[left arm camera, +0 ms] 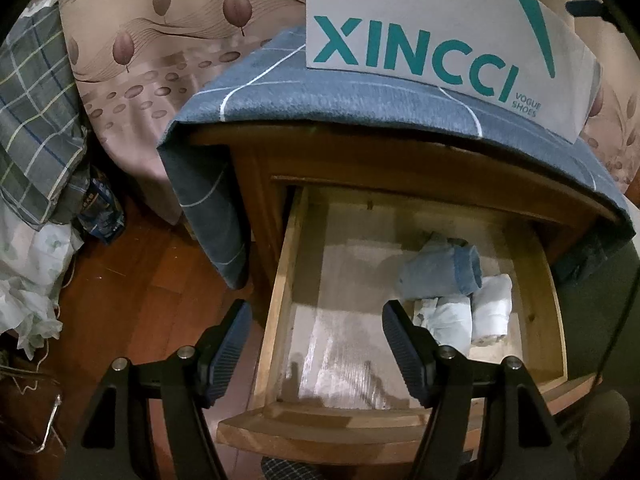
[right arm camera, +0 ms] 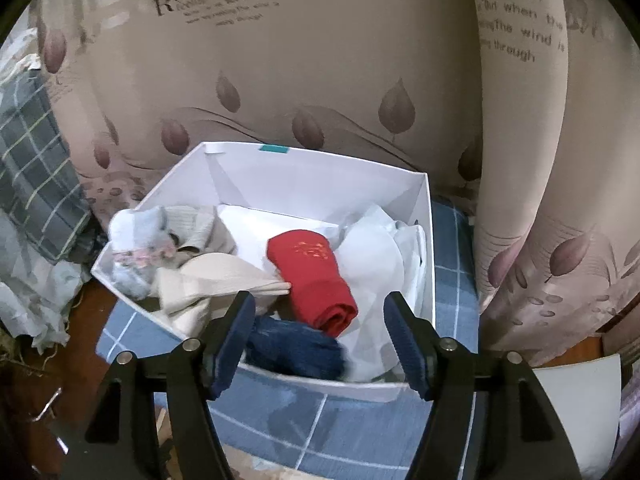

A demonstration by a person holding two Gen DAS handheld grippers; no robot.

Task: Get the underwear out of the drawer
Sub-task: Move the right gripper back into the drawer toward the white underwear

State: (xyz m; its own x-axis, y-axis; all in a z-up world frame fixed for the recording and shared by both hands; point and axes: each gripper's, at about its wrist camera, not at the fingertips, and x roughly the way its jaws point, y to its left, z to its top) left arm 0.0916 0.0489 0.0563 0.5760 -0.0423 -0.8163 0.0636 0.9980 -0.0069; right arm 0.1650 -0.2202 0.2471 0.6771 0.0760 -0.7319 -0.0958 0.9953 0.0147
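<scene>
The wooden drawer (left arm camera: 276,280) stands pulled out of the nightstand. At its right side lie a rolled light-blue pair of underwear (left arm camera: 440,268) and two white rolls (left arm camera: 450,320) (left arm camera: 492,308). My left gripper (left arm camera: 317,312) hovers open over the drawer's front left, with nothing between its fingers. In the right wrist view, my right gripper (right arm camera: 320,304) stands open over the near edge of a white shoe box (right arm camera: 320,176). In the box are a red roll (right arm camera: 316,276), a blurred dark-blue roll (right arm camera: 296,346) below the fingers, beige cloth (right arm camera: 216,280) and a pale blue piece (right arm camera: 136,240).
The shoe box (left arm camera: 420,12) sits on a blue checked cloth (left arm camera: 320,96) covering the nightstand top. A leaf-patterned curtain (right arm camera: 320,80) hangs close behind. Checked bedding (left arm camera: 36,120) and a plastic bag (left arm camera: 24,292) crowd the left, over the wooden floor (left arm camera: 140,280).
</scene>
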